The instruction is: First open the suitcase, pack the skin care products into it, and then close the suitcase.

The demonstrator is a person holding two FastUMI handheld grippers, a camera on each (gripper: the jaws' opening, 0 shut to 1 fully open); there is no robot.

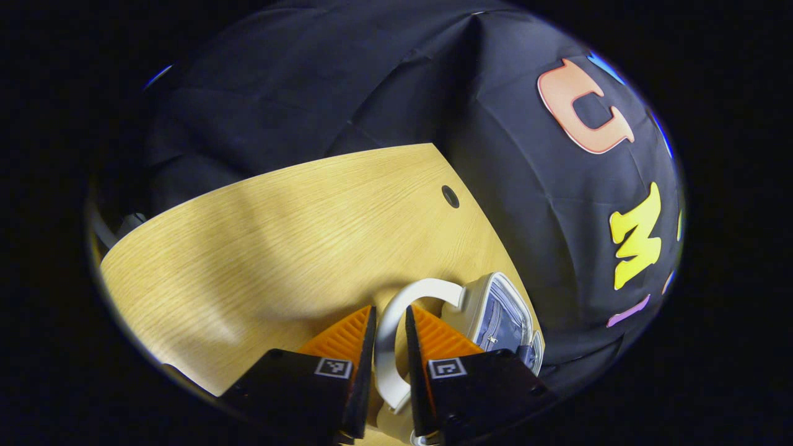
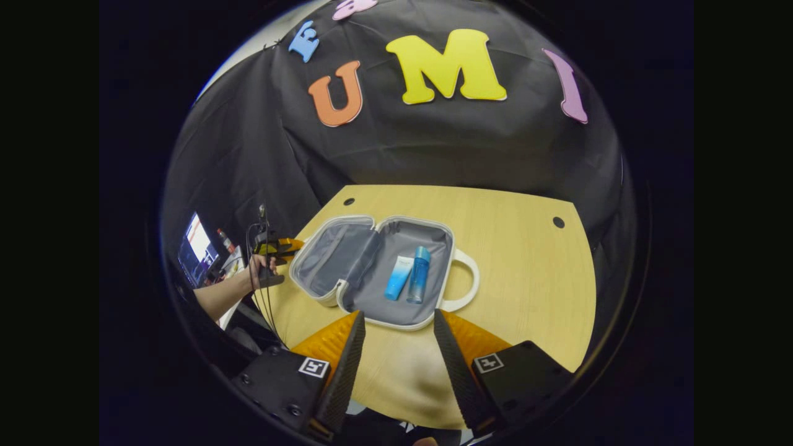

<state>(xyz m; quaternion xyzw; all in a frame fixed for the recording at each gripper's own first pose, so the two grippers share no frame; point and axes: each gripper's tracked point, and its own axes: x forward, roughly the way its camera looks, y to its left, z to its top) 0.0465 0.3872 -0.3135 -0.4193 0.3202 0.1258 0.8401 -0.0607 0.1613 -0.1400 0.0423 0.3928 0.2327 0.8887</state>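
Note:
The white suitcase (image 2: 322,291) lies open on the table, its grey lining showing. A light blue tube (image 2: 398,279) and a blue bottle (image 2: 419,274) lie side by side in its right half. One white handle (image 2: 466,279) juts from that half. My right gripper (image 2: 398,314) stands open just in front of the suitcase's near rim, holding nothing. A hand (image 2: 257,266) holds my left gripper (image 2: 282,246) at the outer edge of the left half. In the left gripper view that gripper (image 1: 391,310) is shut on that half's white handle (image 1: 396,303), with the shell (image 1: 495,310) beyond.
The light wooden table (image 2: 526,260) has small cable holes (image 2: 558,222) (image 1: 450,196) near its far edge. A forearm (image 2: 220,296) reaches in from the left, with cables and a lit screen (image 2: 197,244) behind it. Black cloth closes off the back.

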